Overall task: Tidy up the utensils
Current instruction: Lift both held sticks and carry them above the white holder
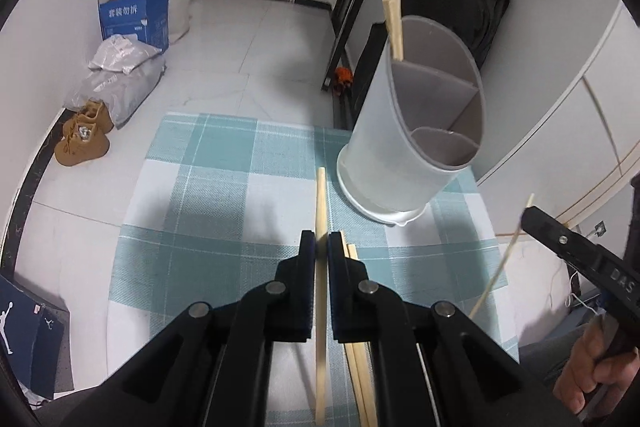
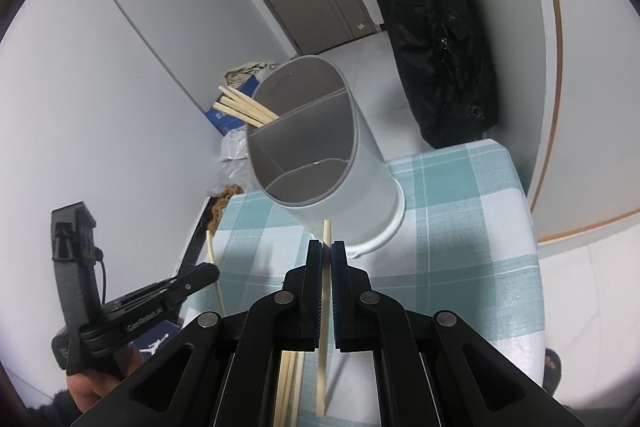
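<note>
Left fingers: the left gripper has its fingers narrowed onto one wooden chopstick, pinched between the pads.
Left chopstick axis: long axis runs 12 to 6 o'clock in the left wrist view, its far tip toward 12.
Right fingers: the right gripper has its fingers almost closed, clamping a second chopstick.
Right chopstick axis: close to 12–6 o'clock in the right wrist view, upper tip just in front of the holder's base.
Loose chopsticks: a few more chopsticks lie on the table under the left gripper, running about 11 to 5 o'clock.
Utensil holder: a grey divided utensil holder stands on the table at 1 o'clock from the left fingers; its compartment at the far left holds a bundle of chopsticks leaning toward 10 o'clock.
Table: covered by a teal checked tablecloth.
Around: brown shoes, a blue carton and grey bags on the floor at 10 o'clock; a black bag at 1 o'clock behind the holder.
</note>
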The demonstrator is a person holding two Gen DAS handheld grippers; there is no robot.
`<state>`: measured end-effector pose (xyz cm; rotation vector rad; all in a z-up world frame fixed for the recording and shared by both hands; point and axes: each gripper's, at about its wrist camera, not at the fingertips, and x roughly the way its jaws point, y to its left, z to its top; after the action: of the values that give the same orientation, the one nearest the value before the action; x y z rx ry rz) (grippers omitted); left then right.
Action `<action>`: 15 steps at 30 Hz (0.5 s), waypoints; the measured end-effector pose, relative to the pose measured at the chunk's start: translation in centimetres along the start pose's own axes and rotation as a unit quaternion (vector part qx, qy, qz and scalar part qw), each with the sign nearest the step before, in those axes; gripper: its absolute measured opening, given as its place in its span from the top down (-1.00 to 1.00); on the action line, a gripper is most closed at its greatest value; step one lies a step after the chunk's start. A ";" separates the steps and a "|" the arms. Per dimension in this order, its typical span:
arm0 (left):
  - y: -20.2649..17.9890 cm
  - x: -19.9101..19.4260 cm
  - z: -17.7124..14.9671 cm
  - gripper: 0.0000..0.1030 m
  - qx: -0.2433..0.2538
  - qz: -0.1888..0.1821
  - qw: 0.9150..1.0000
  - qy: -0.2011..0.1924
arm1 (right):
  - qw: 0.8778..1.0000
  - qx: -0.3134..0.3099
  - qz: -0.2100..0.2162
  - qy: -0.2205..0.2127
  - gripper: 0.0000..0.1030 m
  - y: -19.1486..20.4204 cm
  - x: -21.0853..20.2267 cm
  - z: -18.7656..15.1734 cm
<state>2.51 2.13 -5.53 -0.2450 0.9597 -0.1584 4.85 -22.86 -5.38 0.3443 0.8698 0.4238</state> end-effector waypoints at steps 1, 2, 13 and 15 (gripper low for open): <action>-0.1 -0.3 0.0 0.96 0.000 -0.001 1.000 -0.008 | 1.000 -0.005 0.001 -0.003 0.94 0.2 -0.1 0.0; -0.3 -0.7 -0.3 0.96 0.002 0.000 1.000 -0.014 | 1.000 -0.009 0.002 -0.004 0.94 0.4 -0.2 0.0; -2.1 -4.1 -1.2 0.96 0.067 0.006 0.995 -0.075 | 0.993 -0.107 0.026 -0.045 0.94 5.5 -1.4 -0.8; -1.9 -4.5 -1.1 0.96 0.064 0.001 0.995 -0.080 | 0.991 -0.122 0.024 -0.049 0.94 6.2 -1.6 -1.0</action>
<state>-0.99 1.21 -1.98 -0.1366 0.7867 -0.1952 1.81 -18.14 -2.13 0.1602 0.7053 0.5469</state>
